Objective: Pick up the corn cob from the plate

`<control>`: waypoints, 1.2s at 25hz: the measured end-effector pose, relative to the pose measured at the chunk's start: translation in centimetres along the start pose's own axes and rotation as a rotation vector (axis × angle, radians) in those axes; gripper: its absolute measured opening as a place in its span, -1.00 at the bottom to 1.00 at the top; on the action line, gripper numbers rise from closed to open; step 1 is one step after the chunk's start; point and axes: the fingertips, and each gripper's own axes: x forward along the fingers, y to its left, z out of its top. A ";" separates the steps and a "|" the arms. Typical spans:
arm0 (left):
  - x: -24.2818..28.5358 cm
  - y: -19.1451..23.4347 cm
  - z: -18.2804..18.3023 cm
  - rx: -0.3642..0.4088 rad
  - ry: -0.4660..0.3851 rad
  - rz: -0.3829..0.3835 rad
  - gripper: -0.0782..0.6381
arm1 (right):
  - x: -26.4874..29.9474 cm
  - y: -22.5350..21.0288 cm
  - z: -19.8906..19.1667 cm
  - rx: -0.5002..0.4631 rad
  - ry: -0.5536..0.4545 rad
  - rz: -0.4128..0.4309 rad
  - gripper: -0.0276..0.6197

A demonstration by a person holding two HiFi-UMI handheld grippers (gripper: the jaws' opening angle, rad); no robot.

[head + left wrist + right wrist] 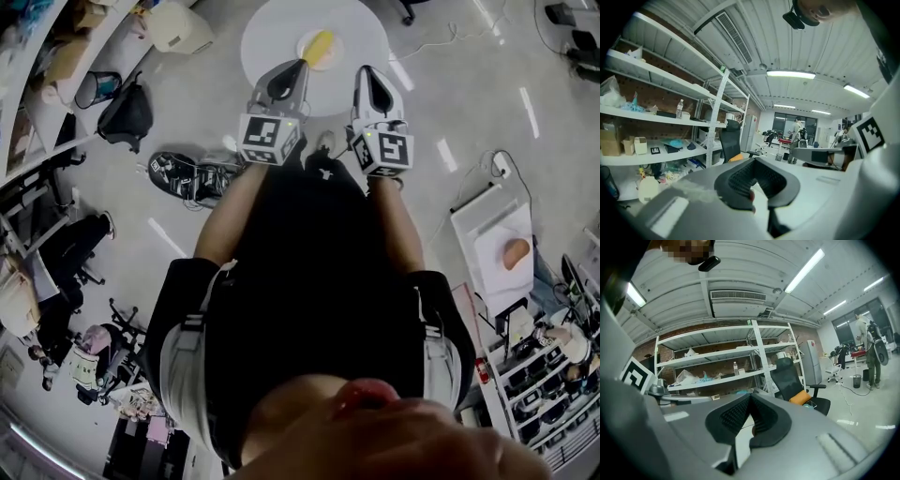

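Approach to the corn: both grippers clenched and empty, short of the plate.

The yellow corn cob (pixel 321 45) lies on a small white plate (pixel 304 39) about the middle of the round white table (pixel 272 28), untouched. The left gripper (pixel 301 65) and the right gripper (pixel 364 71) are held out side by side toward the table's near edge, each with its jaws pressed together on nothing, as each gripper's own view confirms. I judge this the reach-in step. Next, one gripper must open, dip toward the plate and straddle the cob. Nothing on the table blocks the way. On the floor left of the table lie a black bag (pixel 127 114) and a pair of black-and-white shoes (pixel 192 176), both clear of the path.
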 end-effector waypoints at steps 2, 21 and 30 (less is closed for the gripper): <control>1.1 1.0 -0.6 -0.009 0.015 -0.001 -0.76 | 1.0 -0.7 -0.4 0.000 0.006 -0.018 -0.89; 9.8 7.3 -9.9 -0.085 0.204 -0.044 -0.71 | 8.0 -4.4 -7.0 0.047 0.131 -0.106 -0.89; 12.6 8.8 -14.1 -0.106 0.311 -0.081 -0.50 | 10.7 -5.9 -9.5 0.071 0.163 -0.139 -0.89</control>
